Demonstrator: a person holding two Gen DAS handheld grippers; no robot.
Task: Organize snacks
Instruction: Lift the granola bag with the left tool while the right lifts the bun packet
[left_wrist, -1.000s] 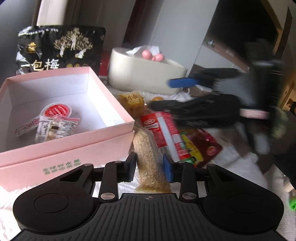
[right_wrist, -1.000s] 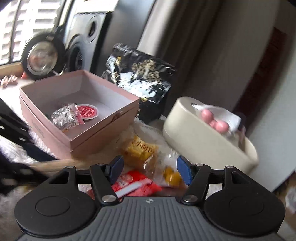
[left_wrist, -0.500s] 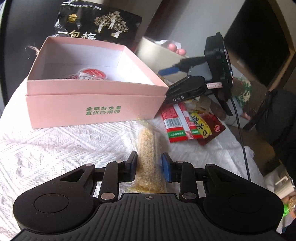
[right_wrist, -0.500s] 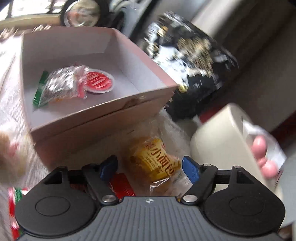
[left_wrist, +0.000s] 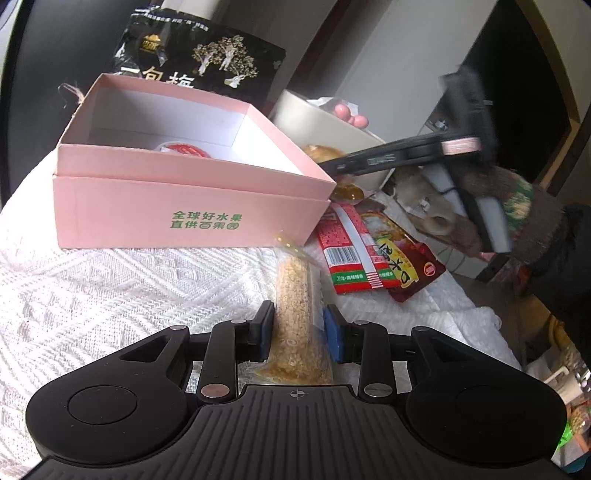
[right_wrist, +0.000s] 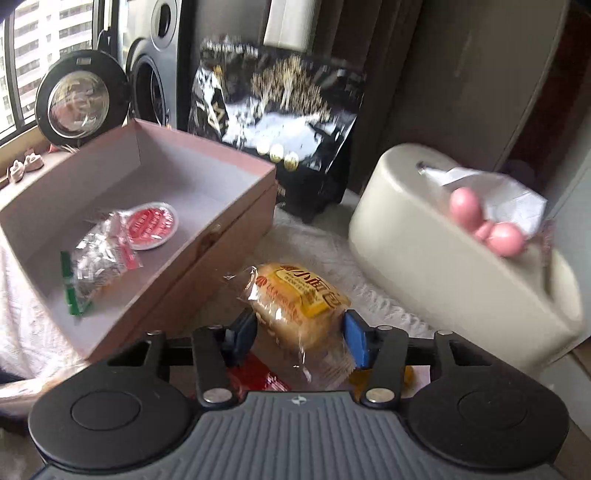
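Pink box (left_wrist: 192, 206), green print "全球好水果"

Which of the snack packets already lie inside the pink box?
Two: the round red-lidded cup and the clear crinkled packet beside it. The other snacks are outside the pink box, on the cloth or in grippers.

1. A white knitted cloth (left_wrist: 110, 280) covers the surface across the lower left of the left wrist view.
2. A beige tissue holder (right_wrist: 443, 266) sits at right.
3. A round mirror (right_wrist: 79, 99) stands upper left, beside a dark speaker (right_wrist: 159, 66).
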